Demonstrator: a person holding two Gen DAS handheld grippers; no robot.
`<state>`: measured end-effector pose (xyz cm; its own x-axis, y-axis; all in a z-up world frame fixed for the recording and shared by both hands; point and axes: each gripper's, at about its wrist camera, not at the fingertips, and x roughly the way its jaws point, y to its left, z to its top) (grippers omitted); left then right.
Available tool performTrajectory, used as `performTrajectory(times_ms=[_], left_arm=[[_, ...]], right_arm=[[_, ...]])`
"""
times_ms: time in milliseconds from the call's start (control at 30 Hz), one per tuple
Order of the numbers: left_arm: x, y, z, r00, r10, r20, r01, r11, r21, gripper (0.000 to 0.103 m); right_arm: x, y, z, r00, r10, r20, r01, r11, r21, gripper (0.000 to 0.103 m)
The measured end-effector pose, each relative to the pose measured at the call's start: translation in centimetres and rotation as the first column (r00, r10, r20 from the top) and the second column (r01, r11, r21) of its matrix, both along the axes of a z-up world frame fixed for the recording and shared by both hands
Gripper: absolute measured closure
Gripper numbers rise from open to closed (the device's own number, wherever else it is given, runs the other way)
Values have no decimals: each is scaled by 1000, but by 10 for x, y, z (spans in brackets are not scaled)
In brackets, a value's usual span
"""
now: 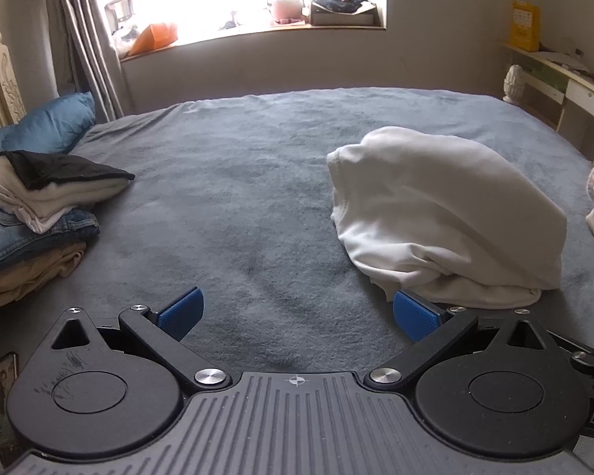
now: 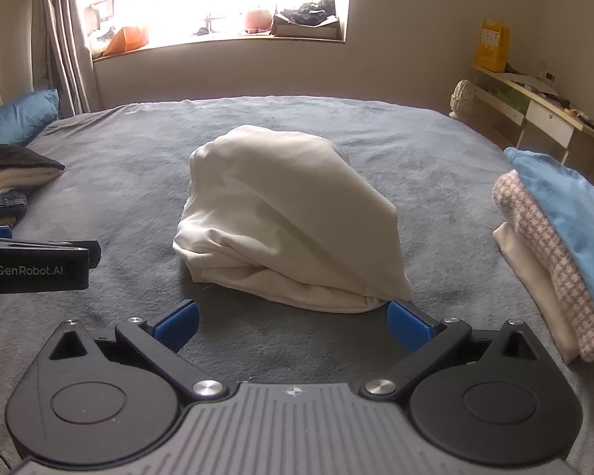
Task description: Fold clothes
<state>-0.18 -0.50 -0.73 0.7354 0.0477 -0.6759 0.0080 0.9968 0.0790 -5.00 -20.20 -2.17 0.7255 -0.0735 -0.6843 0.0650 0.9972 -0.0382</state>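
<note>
Left tool [image 1: 297, 314] is held angled down over the bed [image 1: 237, 198], blue pads [image 1: 180, 312] spread wide, nothing gripped between them. Right tool [image 2: 293, 324] is likewise opened fully above the bed, empty, with the left tool's black body seen alongside at its left.

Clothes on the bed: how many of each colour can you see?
White: 3 (loose, left stack, right stack)
Black: 1
Denim: 1
Tan: 1
Blue: 1
Pink check: 1
Total: 8
</note>
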Motion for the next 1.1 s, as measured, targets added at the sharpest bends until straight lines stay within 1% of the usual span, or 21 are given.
performTrajectory(times_ms=[300,1100], left_arm=[[1,5,0,1000,31,-2,-31,999,-11,0],[2,5,-5,999,45,-26,-45,999,-15,0]], right_arm=[[0,-1,2,1000,-14,8,14,1000,-15,0],[0,-3,0,1000,-24,8,24,1000,-16,0]])
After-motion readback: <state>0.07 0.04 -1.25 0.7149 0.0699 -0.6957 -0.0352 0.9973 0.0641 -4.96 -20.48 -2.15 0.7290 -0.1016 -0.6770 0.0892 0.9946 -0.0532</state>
